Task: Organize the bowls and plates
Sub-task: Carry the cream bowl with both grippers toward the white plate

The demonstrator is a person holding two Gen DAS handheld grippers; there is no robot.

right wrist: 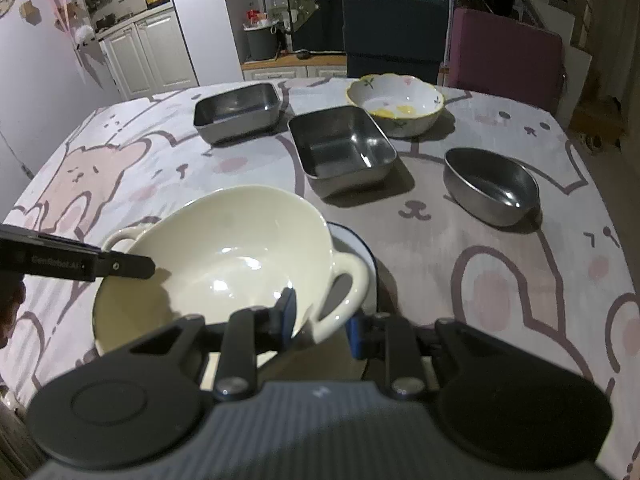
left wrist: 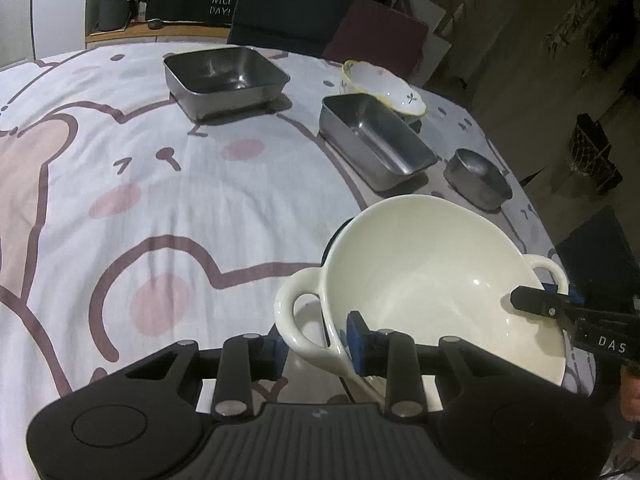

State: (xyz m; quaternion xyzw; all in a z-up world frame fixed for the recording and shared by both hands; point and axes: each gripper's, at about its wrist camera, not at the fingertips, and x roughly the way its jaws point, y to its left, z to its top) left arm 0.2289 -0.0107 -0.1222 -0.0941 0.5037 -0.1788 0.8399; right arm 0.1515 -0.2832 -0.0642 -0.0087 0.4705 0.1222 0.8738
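A cream bowl (left wrist: 420,280) (right wrist: 208,264) with two loop handles hangs tilted just over a blue-rimmed plate (right wrist: 362,246); I cannot tell whether they touch. My left gripper (left wrist: 318,346) straddles the bowl's left handle (left wrist: 298,312), one pad inside the wall and one outside the loop, both seemingly a hair off the ceramic. My right gripper (right wrist: 322,324) is shut on the other handle (right wrist: 346,292) and the wall beside it. Each gripper's finger also shows in the other view, lying over the rim: the right gripper (left wrist: 540,304) and the left gripper (right wrist: 120,266).
Farther back on the bear-print cloth stand a square steel tray (left wrist: 224,76) (right wrist: 236,112), a rectangular steel tray (left wrist: 376,136) (right wrist: 340,148), an oval steel dish (left wrist: 476,176) (right wrist: 492,184) and a floral bowl (left wrist: 384,88) (right wrist: 396,104). Two chairs (right wrist: 400,36) stand behind the table.
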